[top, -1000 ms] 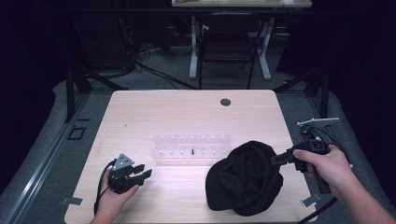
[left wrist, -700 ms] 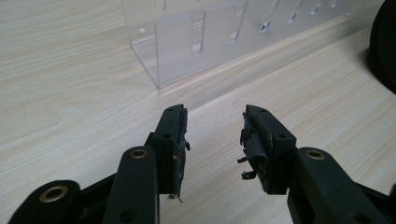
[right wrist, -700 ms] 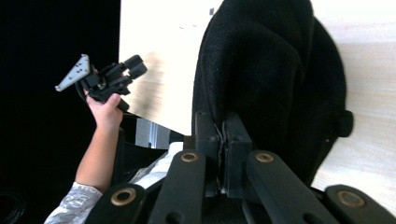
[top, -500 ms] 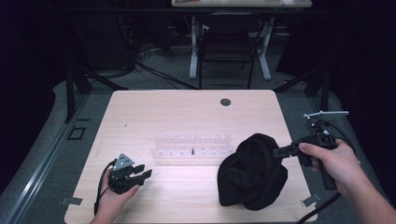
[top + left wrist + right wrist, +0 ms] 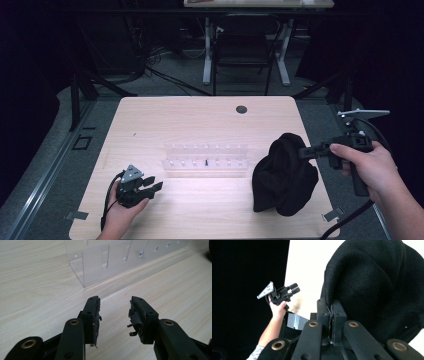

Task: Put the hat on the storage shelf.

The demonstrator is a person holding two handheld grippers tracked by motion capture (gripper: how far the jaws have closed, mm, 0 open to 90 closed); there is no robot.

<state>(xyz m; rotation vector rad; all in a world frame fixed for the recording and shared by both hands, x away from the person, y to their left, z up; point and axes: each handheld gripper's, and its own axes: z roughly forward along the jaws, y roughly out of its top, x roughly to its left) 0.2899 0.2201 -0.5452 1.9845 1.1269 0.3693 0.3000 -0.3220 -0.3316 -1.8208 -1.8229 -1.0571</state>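
clear slotted rack (image 5: 205, 159), one black piece

Cloth (image 5: 284, 175): plain black, fine knit texture. Table (image 5: 200, 125): pale wood grain, light beige; small dark round hole near far edge. Rack (image 5: 205, 159): clear, see-through, row of slots. Both grippers (image 5: 150, 186) (image 5: 302, 151): black, brass-coloured rivets, grey plates on top. Floor: grey.
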